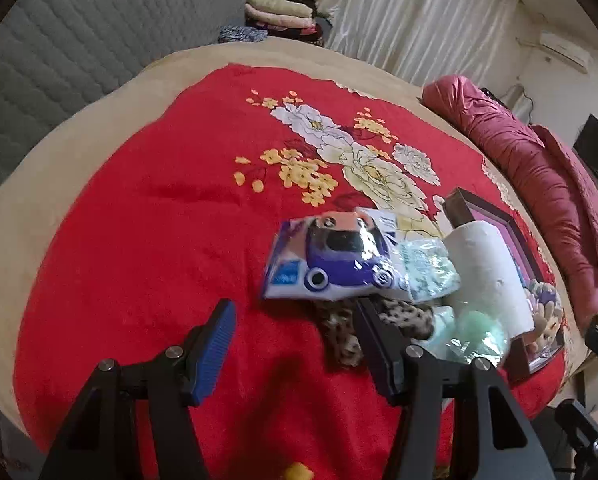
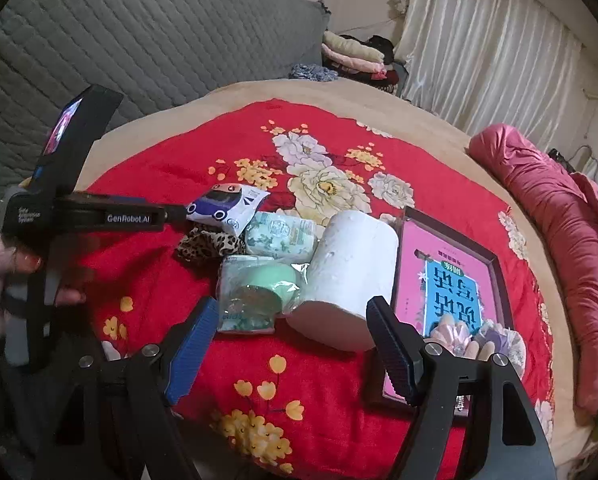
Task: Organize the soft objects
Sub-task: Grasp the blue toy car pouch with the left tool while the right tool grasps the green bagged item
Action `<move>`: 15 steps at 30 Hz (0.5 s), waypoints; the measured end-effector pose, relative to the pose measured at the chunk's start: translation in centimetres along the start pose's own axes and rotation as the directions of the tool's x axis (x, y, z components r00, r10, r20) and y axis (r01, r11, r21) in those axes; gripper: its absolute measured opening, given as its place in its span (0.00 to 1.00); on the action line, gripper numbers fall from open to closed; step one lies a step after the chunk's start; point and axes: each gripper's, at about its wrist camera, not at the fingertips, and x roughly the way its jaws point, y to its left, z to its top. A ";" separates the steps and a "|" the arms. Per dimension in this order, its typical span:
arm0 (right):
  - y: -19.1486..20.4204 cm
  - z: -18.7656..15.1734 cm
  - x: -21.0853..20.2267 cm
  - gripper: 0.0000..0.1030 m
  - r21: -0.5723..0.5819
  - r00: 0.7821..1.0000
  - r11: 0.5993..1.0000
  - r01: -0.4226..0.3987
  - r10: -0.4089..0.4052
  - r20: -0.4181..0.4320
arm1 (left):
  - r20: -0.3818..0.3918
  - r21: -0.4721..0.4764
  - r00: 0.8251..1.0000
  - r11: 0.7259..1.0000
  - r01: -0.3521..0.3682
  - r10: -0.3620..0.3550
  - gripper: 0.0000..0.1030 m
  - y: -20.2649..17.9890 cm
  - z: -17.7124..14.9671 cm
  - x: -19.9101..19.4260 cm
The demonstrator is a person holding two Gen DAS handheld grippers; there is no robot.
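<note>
The left gripper (image 1: pixel 295 312) is hanging over the red blanket (image 1: pixel 139 240) with its jaws standing wide apart and nothing between them; its right finger is reaching over a leopard-print cloth (image 1: pixel 339 332). Just beyond the tips a wipes pack (image 1: pixel 327 258) printed with a blue car is lying, touching a floral tissue pack (image 1: pixel 427 268) beside it. The right gripper (image 2: pixel 293 320) is also spreading its jaws wide, gripping nothing, and is pointing at a paper roll (image 2: pixel 347 272) lying on its side just ahead. To the left of the roll a bagged green cup (image 2: pixel 259 292) is lying against it, with the tissue pack, the leopard cloth and the wipes pack bunching behind. To the right of the roll a dark tray (image 2: pixel 495 264) is lying flat, holding a pink book (image 2: pixel 451 280) and some fluffy pastel items (image 2: pixel 479 336) at its near end. A hand (image 2: pixel 3 280) is showing at the left edge, holding the left gripper. A rolled maroon quilt (image 2: pixel 559 216) is lying along the bed's far right side.
</note>
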 end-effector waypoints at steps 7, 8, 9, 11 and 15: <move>-0.3 0.0 0.8 0.75 0.018 1.000 1.000 -0.005 0.005 -0.020 | -0.046 -0.075 0.987 0.985 0.153 -0.157 0.59 1.0 3.6 1.2; -0.3 0.0 1.0 0.75 0.018 1.000 1.000 -0.006 0.006 -0.023 | -0.052 -0.106 0.981 0.978 0.182 -0.189 0.59 1.0 4.1 1.4; -0.3 0.0 1.1 0.75 0.021 1.000 1.000 -0.007 0.008 -0.026 | -0.061 -0.122 0.977 0.973 0.195 -0.204 0.59 0.8 4.5 1.7; -0.4 0.0 1.4 0.75 0.025 0.999 1.000 -0.011 0.012 -0.033 | -0.090 -0.127 0.974 0.973 0.194 -0.206 0.60 -0.2 5.1 2.4; -0.5 -0.2 1.8 0.75 0.034 0.999 0.999 -0.017 0.018 -0.039 | -0.147 -0.114 0.971 0.978 0.174 -0.190 0.64 -2.6 5.5 4.0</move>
